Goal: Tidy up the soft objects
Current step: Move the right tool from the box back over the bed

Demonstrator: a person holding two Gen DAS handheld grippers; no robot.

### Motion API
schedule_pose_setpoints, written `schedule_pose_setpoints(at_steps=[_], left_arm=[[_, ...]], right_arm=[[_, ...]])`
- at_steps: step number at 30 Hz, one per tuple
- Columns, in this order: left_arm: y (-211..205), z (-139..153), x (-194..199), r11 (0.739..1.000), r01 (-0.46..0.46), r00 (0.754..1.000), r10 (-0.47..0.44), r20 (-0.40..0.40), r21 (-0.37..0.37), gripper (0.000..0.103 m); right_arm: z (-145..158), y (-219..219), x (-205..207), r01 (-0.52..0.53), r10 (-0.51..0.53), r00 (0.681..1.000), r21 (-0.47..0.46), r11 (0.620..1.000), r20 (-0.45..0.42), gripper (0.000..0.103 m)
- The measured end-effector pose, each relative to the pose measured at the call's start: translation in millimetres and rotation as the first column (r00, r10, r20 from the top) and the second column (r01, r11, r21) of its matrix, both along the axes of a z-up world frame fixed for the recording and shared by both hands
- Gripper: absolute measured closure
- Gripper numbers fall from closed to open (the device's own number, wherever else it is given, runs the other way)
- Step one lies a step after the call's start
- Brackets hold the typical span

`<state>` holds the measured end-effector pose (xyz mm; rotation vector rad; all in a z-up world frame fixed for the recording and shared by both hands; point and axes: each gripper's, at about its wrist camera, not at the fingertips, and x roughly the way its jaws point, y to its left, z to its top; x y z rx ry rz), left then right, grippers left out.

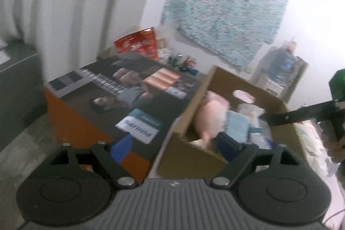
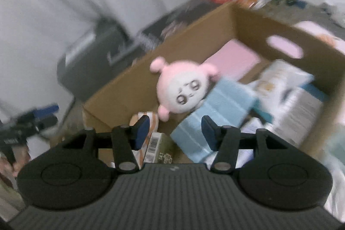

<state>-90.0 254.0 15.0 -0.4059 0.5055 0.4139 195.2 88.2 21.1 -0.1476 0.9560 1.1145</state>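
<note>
Cardboard box (image 2: 194, 36), open-topped, holding a pink plush toy (image 2: 183, 89) against its left wall beside a blue folded cloth (image 2: 224, 105). Right gripper (image 2: 175, 130) angled down over the near rim, jaws released, nothing between. Left gripper (image 1: 174, 143) spread wide, empty, at the box's near-left corner.

Both views are looking soft and smeared with motion blur, the right wrist one worse. Flat, even indoor light, no harsh shadows, and fisheye bending is darkening the corners.
</note>
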Motion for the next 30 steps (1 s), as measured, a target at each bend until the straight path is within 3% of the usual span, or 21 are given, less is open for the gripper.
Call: schedule_pose_setpoints(at_steps=[4, 7, 10, 15, 18, 22, 25, 30], left_arm=[[-24, 10, 13, 0.996, 0.078, 0.997, -0.079, 0.02, 0.039, 0.013], [-45, 17, 25, 0.988, 0.143, 0.989, -0.145, 0.032, 0.057, 0.011], [-68, 20, 39, 0.974, 0.213, 0.975, -0.217, 0.039, 0.076, 0.009], [-107, 24, 65, 0.94, 0.324, 0.945, -0.327, 0.011, 0.104, 0.007], [-133, 27, 83, 0.914, 0.389, 0.921, -0.39, -0.014, 0.113, 0.005], [-173, 29, 98, 0.874, 0.462, 0.886, -0.462, -0.039, 0.149, 0.004], [-207, 30, 111, 0.831, 0.52, 0.853, -0.517, -0.07, 0.197, 0.004], [-261, 28, 140, 0.757, 0.598, 0.799, -0.589, -0.122, 0.264, 0.004]], right_arm=[[9, -80, -17, 0.183, -0.183, 0.983, 0.139, 0.973, -0.014, 0.038], [5, -146, -42, 0.329, -0.327, 0.944, 0.235, 0.915, -0.048, 0.031], [-14, -207, -72, 0.46, -0.445, 0.887, 0.302, 0.835, -0.121, 0.027], [-55, -279, -117, 0.639, -0.607, 0.768, 0.291, 0.712, -0.202, 0.027], [-74, -315, -137, 0.718, -0.684, 0.693, 0.297, 0.629, -0.229, 0.027], [-90, -349, -148, 0.775, -0.731, 0.625, 0.328, 0.54, -0.273, 0.026], [-96, -366, -146, 0.798, -0.759, 0.592, 0.33, 0.504, -0.272, 0.026], [-89, -388, -125, 0.797, -0.781, 0.582, 0.351, 0.492, -0.227, 0.025]])
